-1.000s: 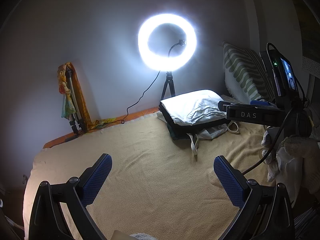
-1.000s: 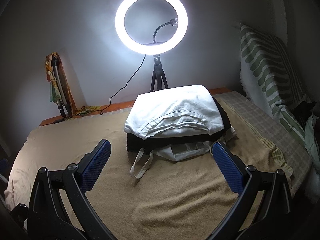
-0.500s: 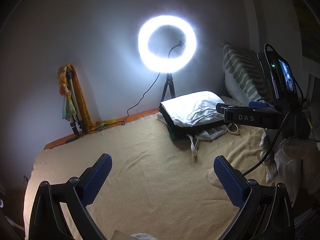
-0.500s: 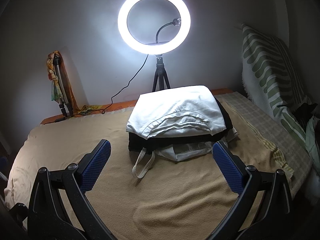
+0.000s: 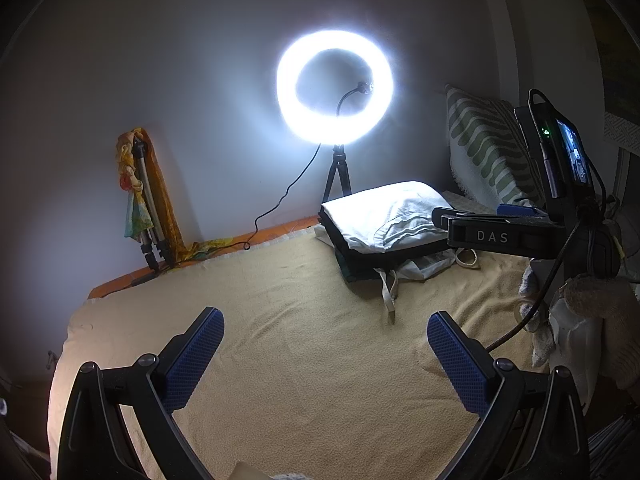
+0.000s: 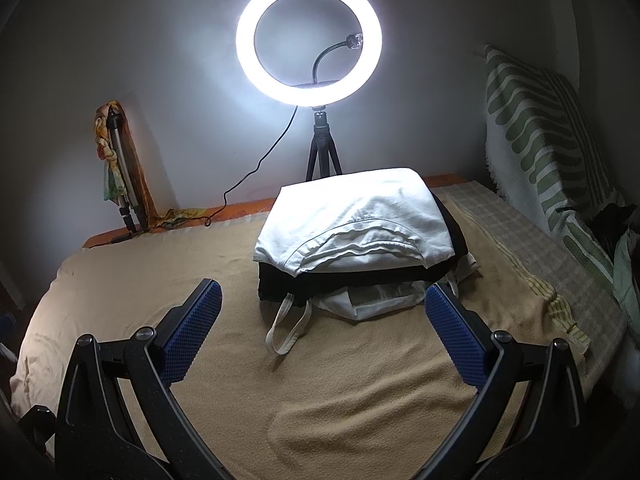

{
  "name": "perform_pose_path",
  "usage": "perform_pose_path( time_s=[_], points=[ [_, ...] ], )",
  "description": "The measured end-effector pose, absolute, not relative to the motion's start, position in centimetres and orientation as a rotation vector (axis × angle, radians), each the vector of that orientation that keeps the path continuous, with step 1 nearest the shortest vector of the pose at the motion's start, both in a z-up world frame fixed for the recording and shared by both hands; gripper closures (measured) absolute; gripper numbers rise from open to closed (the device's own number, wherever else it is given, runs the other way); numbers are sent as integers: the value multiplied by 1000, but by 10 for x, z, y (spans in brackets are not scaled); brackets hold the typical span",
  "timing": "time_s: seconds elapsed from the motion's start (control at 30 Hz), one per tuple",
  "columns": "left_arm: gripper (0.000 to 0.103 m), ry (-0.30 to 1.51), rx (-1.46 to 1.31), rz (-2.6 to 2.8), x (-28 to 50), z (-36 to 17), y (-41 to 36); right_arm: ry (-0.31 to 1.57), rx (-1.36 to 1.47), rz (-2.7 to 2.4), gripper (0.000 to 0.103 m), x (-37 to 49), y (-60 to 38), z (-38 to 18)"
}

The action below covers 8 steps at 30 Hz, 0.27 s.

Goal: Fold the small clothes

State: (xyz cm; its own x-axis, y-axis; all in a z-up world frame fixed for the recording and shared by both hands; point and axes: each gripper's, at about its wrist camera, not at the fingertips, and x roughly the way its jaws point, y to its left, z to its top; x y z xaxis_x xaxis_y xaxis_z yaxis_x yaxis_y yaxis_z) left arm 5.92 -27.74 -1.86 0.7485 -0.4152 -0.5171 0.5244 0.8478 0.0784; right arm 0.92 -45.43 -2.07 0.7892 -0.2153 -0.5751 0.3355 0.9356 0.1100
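A stack of folded clothes rests on the tan blanket (image 6: 320, 392) at the far side of the bed. On top lies a white garment (image 6: 352, 220) (image 5: 384, 216), over a black one (image 6: 280, 284), with a white strappy piece (image 6: 360, 304) at the bottom; its strap (image 6: 286, 326) trails forward. My right gripper (image 6: 323, 338) is open just in front of the stack, nothing between its blue pads (image 6: 192, 332). My left gripper (image 5: 326, 360) hangs open over bare blanket (image 5: 312, 360), left of the stack. The right gripper's black body (image 5: 500, 234) crosses the left wrist view at the stack's right edge.
A lit ring light (image 6: 308, 40) on a tripod stands against the wall behind the stack, its cable running left. A folded tripod with a colourful cloth (image 6: 120, 172) leans at the far left. A green-striped pillow (image 6: 540, 140) and a checked cloth (image 6: 520, 240) fill the right.
The right gripper has drifted slightly left and back; in the left wrist view its body has slid a little further left. Both stay open; the clothes have not moved.
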Motion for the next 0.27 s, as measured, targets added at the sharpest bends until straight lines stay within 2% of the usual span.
perform_pose_path(
  time_s=[0.27],
  points=[
    [0,473,246,-513,54,-16,-275,592,208,-294,0,10,-453,-22]
  ],
)
